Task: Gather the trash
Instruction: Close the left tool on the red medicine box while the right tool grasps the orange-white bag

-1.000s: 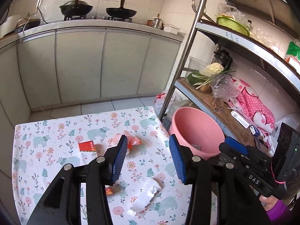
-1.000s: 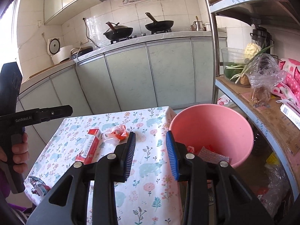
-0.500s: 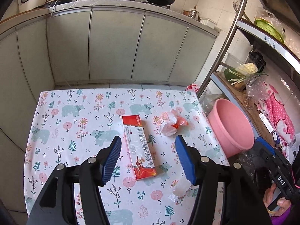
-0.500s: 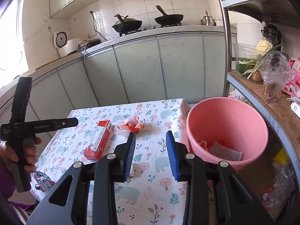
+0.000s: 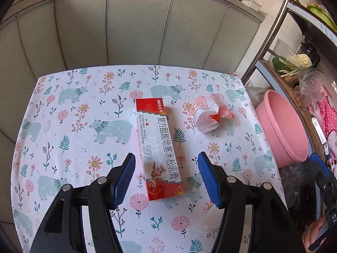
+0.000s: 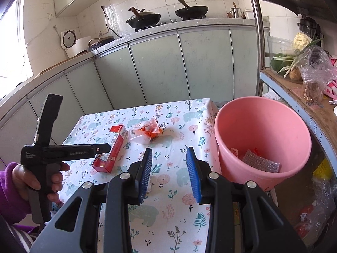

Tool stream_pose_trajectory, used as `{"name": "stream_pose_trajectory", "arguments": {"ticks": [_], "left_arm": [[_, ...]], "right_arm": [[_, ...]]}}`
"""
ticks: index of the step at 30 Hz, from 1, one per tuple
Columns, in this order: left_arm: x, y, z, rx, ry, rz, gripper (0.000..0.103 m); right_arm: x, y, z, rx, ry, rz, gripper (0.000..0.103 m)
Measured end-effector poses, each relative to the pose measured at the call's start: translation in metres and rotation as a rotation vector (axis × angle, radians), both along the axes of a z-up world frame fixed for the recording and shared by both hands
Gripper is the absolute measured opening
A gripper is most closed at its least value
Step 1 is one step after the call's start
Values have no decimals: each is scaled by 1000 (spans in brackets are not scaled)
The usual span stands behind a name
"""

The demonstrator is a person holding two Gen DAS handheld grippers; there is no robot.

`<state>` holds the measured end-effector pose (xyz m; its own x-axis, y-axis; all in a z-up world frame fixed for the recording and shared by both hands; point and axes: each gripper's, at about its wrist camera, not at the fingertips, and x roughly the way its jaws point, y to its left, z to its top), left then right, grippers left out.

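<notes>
A red and white carton (image 5: 160,147) lies on the floral tablecloth (image 5: 73,109). A crumpled clear and orange wrapper (image 5: 208,116) sits just to its right. My left gripper (image 5: 166,158) hovers over the carton's near half, open wide, one pad on each side and neither touching it. In the right wrist view, my right gripper (image 6: 169,150) stands open and empty over the table's near right part. The carton (image 6: 113,147) and wrapper (image 6: 147,130) lie ahead of it to the left. A pink bucket (image 6: 263,116) stands off the table's right edge with bubble wrap (image 6: 261,162) inside.
A metal shelf rack (image 6: 256,42) rises behind the bucket, with vegetables and a plastic bag (image 6: 313,69) on its board. Grey-green cabinets (image 6: 158,63) close off the far side. A hand in a purple sleeve (image 6: 12,187) holds the left gripper's handle at the table's left.
My left gripper has sunk toward the table and tipped downward, and its jaws have spread wider. The carton has come between its fingers. The right gripper has dipped slightly.
</notes>
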<state>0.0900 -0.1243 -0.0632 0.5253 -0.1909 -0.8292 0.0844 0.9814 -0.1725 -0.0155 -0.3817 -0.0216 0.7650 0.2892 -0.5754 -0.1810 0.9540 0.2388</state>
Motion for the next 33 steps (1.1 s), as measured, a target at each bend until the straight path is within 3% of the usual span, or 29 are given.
{"name": "stream_pose_trajectory", "arguments": {"ticks": [9,15,28,31,33], "left_arm": [[10,-5,-20,25,34,6,58],[15,2,-27,24,44,17,42],[4,49,-8,-52,-13,71,40],[0,60,-2,-81,-28,80,40],[-2,67,1,-97,-36,83,40]], "right_arm": [[13,7,-9,1,35,28,34],[34,21,-15,22,89,73,34],[83,89,-20,35,126,177,35],[98,111,-19,-18,104,186,50],[107,125,-19,-81,86,189,50]]}}
